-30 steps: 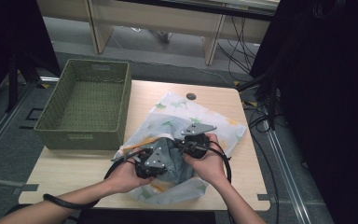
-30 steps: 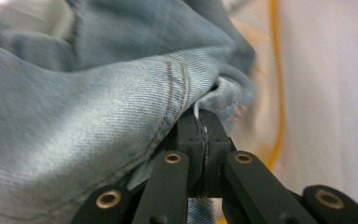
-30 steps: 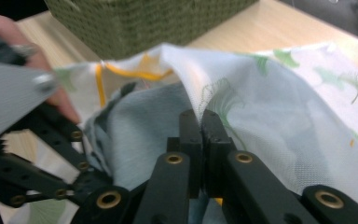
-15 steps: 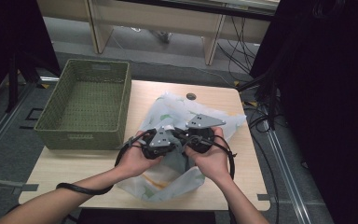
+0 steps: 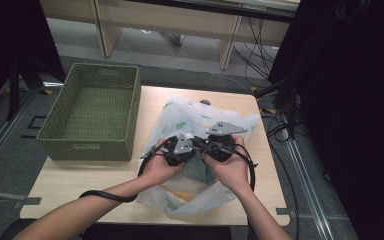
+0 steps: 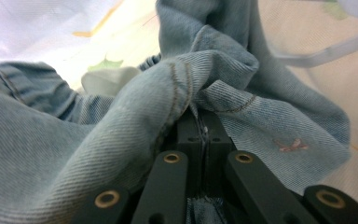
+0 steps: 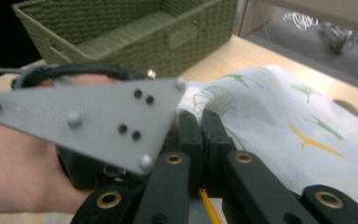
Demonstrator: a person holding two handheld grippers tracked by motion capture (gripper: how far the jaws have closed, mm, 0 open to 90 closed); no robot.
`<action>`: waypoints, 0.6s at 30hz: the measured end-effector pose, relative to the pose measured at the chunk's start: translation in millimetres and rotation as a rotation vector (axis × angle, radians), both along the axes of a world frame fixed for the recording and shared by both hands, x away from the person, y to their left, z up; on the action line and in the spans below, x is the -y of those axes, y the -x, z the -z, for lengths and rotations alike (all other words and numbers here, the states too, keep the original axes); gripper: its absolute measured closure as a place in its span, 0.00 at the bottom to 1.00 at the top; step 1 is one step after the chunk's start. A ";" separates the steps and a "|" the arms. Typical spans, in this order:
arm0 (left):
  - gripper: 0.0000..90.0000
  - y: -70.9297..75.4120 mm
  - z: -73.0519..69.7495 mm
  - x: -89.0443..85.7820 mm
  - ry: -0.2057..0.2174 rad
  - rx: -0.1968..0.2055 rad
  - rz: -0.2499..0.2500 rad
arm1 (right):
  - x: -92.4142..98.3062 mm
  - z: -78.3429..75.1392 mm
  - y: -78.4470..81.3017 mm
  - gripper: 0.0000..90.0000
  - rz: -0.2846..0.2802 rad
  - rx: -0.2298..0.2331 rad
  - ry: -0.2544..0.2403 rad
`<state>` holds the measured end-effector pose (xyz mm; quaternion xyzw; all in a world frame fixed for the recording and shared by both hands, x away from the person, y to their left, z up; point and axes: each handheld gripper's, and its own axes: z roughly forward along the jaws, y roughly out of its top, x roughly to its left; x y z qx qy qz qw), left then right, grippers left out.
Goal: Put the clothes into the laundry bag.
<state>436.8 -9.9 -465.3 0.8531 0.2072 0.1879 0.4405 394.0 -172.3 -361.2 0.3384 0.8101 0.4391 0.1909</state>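
Near the middle of the counter (image 5: 80, 185), a little toward 5 o'clock: a white printed cloth (image 5: 180, 117) spread out, with a bundle of blue jeans (image 5: 196, 170) lying on it, mostly covered by two hands in the high view. Left gripper (image 5: 190, 146) and right gripper (image 5: 203, 146) side by side, just about touching over the bundle, each with a grey three-cornered plate on top. In the left gripper view, left gripper (image 6: 204, 133) with jaws pressed together on a fold of jeans (image 6: 121, 140), denim seam draped right over the tips, so the exact bite hidden under the cloth; pale cloth (image 6: 298, 42) behind it at 1 o'clock. In the right gripper view, right gripper (image 7: 201, 122) with jaws closed tight against each other, a thin yellow-orange strand at their base, whether fabric is pinched at the tips hard to make out; printed cloth (image 7: 284, 135) off to 3 o'clock, the other gripper's plate blocking the view at 9 o'clock. Green woven basket (image 5: 95, 117) at 10 o'clock on the counter, well apart from the jeans, hanging partly over the counter's edge. Lower end of the cloth cut off behind the forearms; black cable looped round the left wrist.
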 end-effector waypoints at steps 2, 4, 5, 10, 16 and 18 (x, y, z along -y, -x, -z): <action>0.94 -1.9 1.5 -0.4 -0.005 -0.009 0.014 | 2.8 6.5 -3.6 1.00 0.008 -0.022 0.010; 0.86 -0.4 1.4 -1.1 0.000 -0.007 0.046 | 3.9 12.3 -5.2 1.00 0.012 -0.033 0.015; 0.82 2.0 0.4 -2.5 0.001 -0.003 0.056 | 3.5 14.4 -3.8 1.00 0.027 -0.052 0.010; 0.61 23.7 -9.6 -19.9 -0.003 0.030 0.102 | 4.2 19.6 -5.9 1.00 0.012 -0.046 0.035; 0.59 42.4 -27.5 -61.7 0.009 0.108 0.069 | 4.1 21.6 -7.3 1.00 0.017 -0.051 0.044; 0.60 43.0 -27.3 -73.5 0.006 0.109 0.044 | 3.6 21.6 -7.5 1.00 0.018 -0.053 0.045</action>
